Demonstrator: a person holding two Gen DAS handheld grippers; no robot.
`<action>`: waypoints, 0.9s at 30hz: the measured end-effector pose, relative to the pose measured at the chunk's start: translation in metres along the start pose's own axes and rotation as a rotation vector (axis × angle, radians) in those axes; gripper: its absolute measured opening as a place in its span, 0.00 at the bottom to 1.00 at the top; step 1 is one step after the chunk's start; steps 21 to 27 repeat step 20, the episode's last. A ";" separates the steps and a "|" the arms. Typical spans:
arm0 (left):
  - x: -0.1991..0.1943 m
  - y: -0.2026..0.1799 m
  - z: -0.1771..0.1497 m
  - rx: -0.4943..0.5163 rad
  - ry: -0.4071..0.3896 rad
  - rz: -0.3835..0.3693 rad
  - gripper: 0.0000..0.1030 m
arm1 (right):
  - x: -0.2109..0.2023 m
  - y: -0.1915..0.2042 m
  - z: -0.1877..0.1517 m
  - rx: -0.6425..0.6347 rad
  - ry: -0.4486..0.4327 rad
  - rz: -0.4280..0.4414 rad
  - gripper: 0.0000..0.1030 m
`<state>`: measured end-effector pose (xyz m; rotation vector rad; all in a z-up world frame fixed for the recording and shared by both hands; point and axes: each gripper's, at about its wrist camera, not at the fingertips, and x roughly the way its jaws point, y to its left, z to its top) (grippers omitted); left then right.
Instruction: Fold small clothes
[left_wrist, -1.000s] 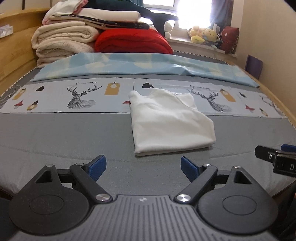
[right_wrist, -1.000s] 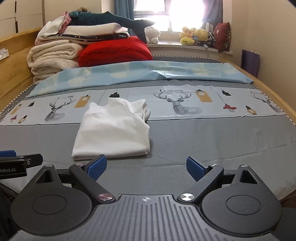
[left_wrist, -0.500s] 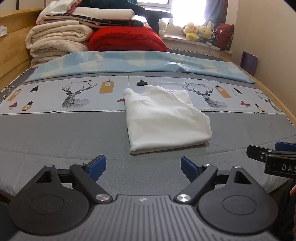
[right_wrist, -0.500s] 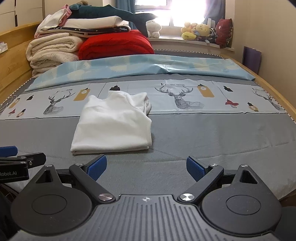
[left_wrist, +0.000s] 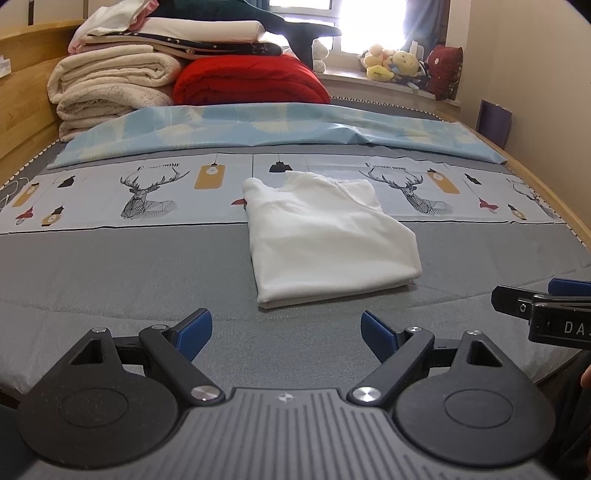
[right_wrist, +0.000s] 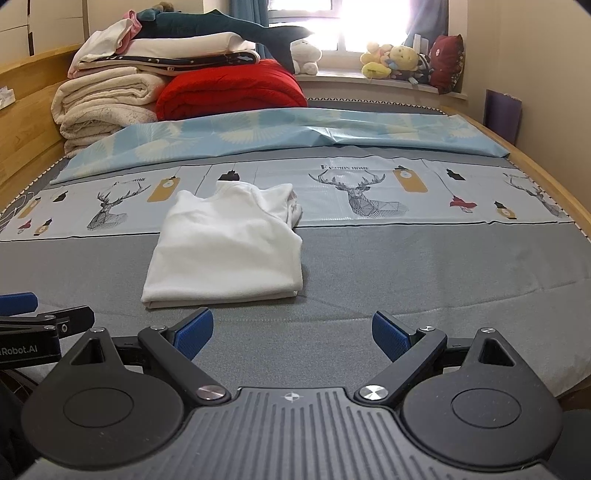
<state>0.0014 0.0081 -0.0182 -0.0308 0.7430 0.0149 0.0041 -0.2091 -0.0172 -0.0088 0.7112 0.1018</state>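
The small white cotton garment (left_wrist: 325, 236) lies folded on the grey bed (left_wrist: 110, 266); both grippers, left gripper (left_wrist: 286, 328) and right gripper (right_wrist: 291, 328), hover near it, jaws wide open and empty. Folding looks finished; next comes another garment.

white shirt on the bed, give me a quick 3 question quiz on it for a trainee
1. True or false: the left gripper is shut on the white shirt.
2. Multiple choice: the near edge of the shirt lies on
A. the grey bedspread
B. the red quilt
C. the blue patterned sheet
3. Fill in: the far end of the shirt overlaps the strip printed with ______.

Key
1. False. Both the left gripper and the right gripper are open and short of the shirt, holding nothing.
2. A
3. deer
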 end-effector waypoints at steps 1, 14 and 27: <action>0.000 0.000 0.000 0.000 0.000 0.000 0.88 | 0.000 0.000 0.000 0.000 0.000 0.000 0.91; 0.000 -0.001 0.000 0.008 -0.004 -0.005 0.88 | 0.000 0.000 0.000 -0.002 0.002 0.001 0.91; 0.000 0.000 0.000 0.008 -0.002 -0.006 0.88 | 0.000 0.000 -0.001 -0.002 0.002 0.002 0.91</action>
